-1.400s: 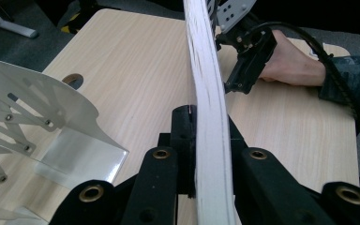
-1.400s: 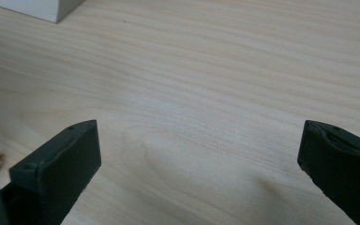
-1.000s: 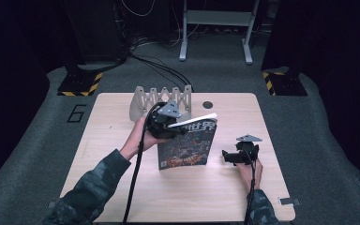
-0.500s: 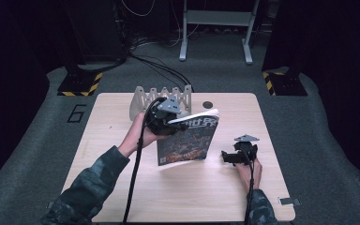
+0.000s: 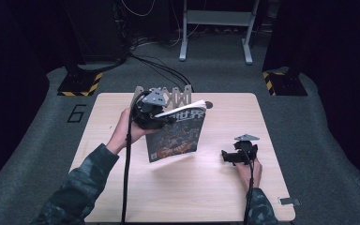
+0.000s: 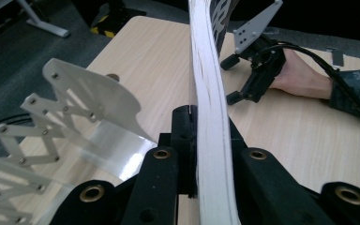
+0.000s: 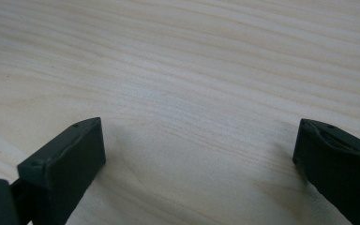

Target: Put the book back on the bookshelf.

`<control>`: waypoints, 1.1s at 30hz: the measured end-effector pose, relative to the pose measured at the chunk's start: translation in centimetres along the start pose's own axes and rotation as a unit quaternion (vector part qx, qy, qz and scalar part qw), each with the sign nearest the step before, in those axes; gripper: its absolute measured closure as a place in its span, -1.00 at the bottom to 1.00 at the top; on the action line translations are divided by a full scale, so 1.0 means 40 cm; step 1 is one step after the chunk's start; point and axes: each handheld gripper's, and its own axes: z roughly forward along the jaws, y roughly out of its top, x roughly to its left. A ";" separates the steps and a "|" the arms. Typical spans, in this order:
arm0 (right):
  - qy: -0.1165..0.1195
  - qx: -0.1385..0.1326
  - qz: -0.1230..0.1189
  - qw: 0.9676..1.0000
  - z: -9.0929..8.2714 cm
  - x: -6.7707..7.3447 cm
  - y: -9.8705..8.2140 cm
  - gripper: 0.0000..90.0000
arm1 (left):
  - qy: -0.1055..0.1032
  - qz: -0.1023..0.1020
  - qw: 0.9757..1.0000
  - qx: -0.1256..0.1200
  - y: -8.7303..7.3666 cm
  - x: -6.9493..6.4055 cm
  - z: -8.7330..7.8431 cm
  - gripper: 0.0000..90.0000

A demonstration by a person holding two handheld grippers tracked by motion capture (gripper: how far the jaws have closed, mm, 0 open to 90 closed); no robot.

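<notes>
Centre of the high view, the left gripper (image 5: 161, 117) is clamped on a magazine (image 5: 176, 136) lifted off the table (image 5: 122, 187); its own view reveals the page edges (image 6: 211, 117) pinched between the jaws, cover hidden. The right gripper (image 7: 199, 154) is wide open over bare wood, holding nothing.

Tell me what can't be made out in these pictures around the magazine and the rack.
- Magazine cover: small print and artwork too small and blurred in the high view; edge-on in the left gripper view.
- Expanding rack: lower part hidden behind the left gripper and magazine in the high view; its left end cut off by the left gripper view's edge.
- Right gripper: its body lies below the edge of its own view.
</notes>
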 end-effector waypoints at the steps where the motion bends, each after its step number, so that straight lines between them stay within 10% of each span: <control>1: 0.000 0.000 0.001 1.000 0.000 0.000 0.000 -0.96 | 0.005 0.001 1.000 0.001 -0.002 0.005 -0.006 0.82; 33: 0.000 -0.001 0.000 1.000 0.001 -0.001 0.001 -0.95 | 0.081 -0.058 0.995 0.014 -0.095 0.092 -0.133 0.82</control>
